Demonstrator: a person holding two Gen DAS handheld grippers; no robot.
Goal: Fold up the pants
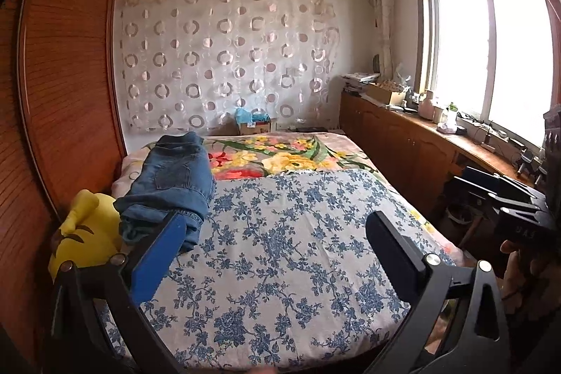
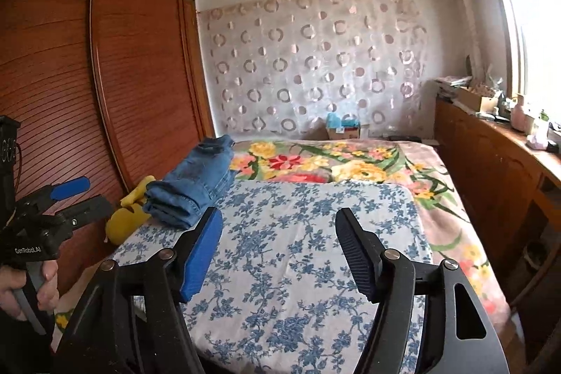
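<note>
The blue jeans (image 1: 171, 184) lie folded in a thick stack at the left side of the bed, on the edge of the blue-flowered sheet (image 1: 280, 269). My left gripper (image 1: 277, 233) stands wide open above the sheet with nothing between its fingers; its blue pad (image 1: 161, 258) sits just in front of the jeans' near end. In the right wrist view the jeans (image 2: 196, 188) lie ahead and to the left of my right gripper (image 2: 280, 244), which is open and empty over the sheet (image 2: 298, 286). The left gripper (image 2: 94, 193) shows at the left edge, held by a hand.
A yellow plush toy (image 1: 87, 233) (image 2: 128, 219) sits beside the jeans, against the wooden wardrobe (image 1: 66, 76). A flowered blanket (image 1: 280, 153) covers the far half of the bed. A low wooden cabinet (image 1: 403, 135) with clutter runs along the right under the window. A cardboard box (image 1: 254, 125) stands behind the bed.
</note>
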